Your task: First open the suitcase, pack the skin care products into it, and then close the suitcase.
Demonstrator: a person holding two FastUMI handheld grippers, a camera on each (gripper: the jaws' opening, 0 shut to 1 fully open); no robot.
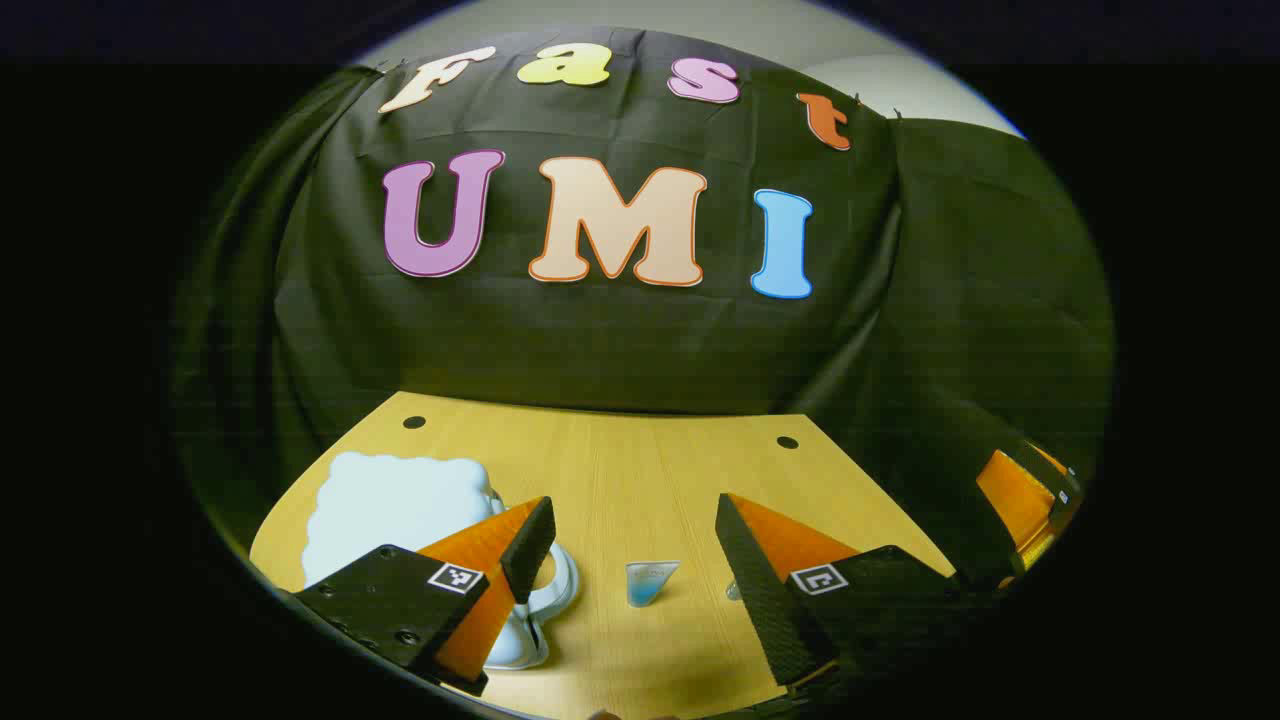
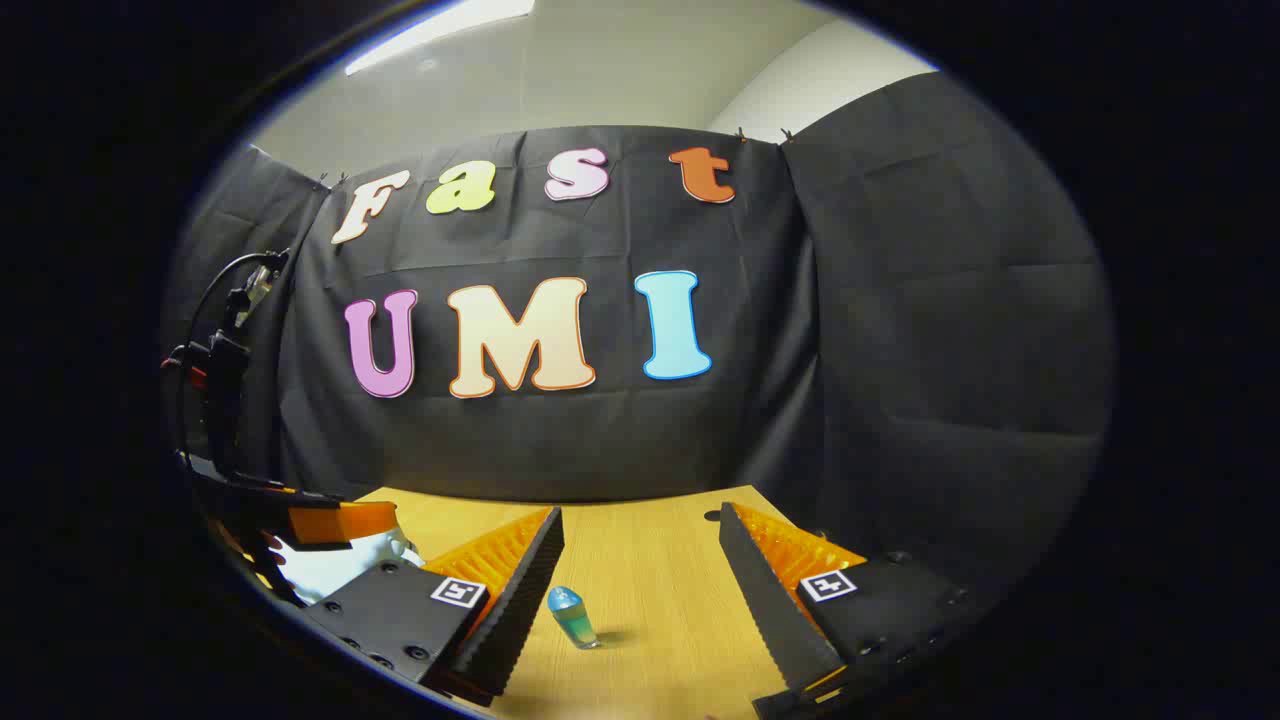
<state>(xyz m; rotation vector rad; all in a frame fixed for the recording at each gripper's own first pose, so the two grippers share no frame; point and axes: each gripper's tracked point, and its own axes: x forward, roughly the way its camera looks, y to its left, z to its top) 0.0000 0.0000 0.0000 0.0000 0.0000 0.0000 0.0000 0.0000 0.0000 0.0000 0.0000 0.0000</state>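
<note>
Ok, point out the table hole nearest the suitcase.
The left hole in the left gripper view, just behind the pale blue suitcase; the other hole lies far to its right.

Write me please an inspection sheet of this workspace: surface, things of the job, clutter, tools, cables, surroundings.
Surface: wooden table, two dark round holes near its far edge.
Job's things: pale blue suitcase lying flat on the table, appears closed; small blue-tinted skin care bottle upright on the table, apart from the suitcase.
Clutter: nothing seen.
Tools: left tool open, above the table, holding nothing; right tool open, holding nothing, bottle ahead between its fingers.
Cables: black cable looping above the left tool, in the right gripper view.
Surroundings: black cloth wall; pale ceiling above.
</note>
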